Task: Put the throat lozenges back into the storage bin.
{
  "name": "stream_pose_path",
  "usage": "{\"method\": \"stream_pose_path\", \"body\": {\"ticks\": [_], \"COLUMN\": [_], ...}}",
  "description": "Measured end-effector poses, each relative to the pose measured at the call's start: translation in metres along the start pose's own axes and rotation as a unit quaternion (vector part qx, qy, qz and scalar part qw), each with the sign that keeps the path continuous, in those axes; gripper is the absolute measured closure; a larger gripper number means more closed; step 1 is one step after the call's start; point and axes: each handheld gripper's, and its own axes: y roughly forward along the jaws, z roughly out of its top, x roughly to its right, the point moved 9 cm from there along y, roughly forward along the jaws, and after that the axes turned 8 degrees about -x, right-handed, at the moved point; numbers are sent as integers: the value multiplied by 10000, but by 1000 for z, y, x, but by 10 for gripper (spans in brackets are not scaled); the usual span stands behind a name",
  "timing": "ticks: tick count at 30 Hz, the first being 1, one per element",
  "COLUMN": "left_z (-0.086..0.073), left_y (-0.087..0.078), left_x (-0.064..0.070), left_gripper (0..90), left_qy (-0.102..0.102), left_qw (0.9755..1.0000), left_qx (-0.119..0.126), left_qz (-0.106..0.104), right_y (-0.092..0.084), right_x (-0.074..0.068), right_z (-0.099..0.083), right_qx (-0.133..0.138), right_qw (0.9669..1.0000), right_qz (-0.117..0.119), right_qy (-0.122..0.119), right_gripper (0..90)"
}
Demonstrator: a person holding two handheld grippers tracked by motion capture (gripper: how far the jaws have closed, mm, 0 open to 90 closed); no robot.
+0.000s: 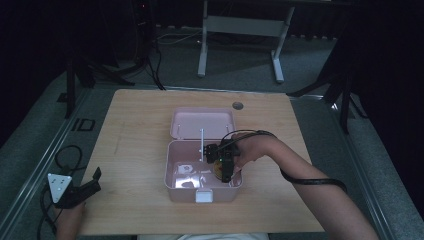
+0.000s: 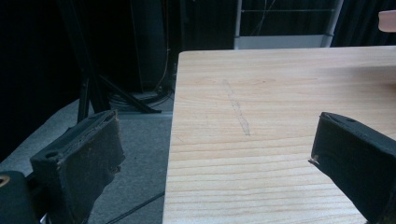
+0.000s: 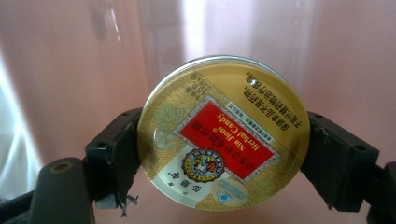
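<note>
High view, box: a pink box [image 1: 202, 172] sits mid-table with its hinged lid [image 1: 202, 123] thrown back flat toward the far side, a white latch at the near wall.
High view, right gripper: your right gripper [image 1: 226, 172] dips into the box's right half, over a small yellowish tin [image 1: 218, 170] that is partly hidden by it.
High view, left gripper: your left gripper [image 1: 95, 177] rests at the table's [image 1: 140, 110] near left corner, well apart from the box.
High view, room: bare wood lies all around the box; grey floor runs along the left table edge.
Left gripper view, jaws: spread wide, nothing between them; the left one hangs over the floor past the table edge [image 2: 170, 140], the right one over wood.
Right gripper view, tin: your jaws pinch the round gold tin [image 3: 224, 135] by its rim, one on each side, pink box wall behind.
Right gripper view, writing: red label reads "Nin Jiom Herbal Candy", upside down here; the smaller print is too fine to read.
</note>
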Motion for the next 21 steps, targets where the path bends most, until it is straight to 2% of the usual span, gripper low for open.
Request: {"method": "stream_pose_path", "body": {"ticks": [10, 21], "left_z": [0, 0], "left_y": [0, 0], "left_x": [0, 1], "left_gripper": [25, 25], "left_qy": [4, -4], "left_qw": [10000, 10000], "left_qx": [-8, -5], "left_qz": [-7, -61], "right_y": [21, 41], "right_x": [0, 1], "right_z": [6, 10], "right_qx": [-219, -430], "right_qw": [9992, 9973], "right_qz": [-136, -131], "right_qy": [-296, -579], "right_gripper": [199, 198]}}
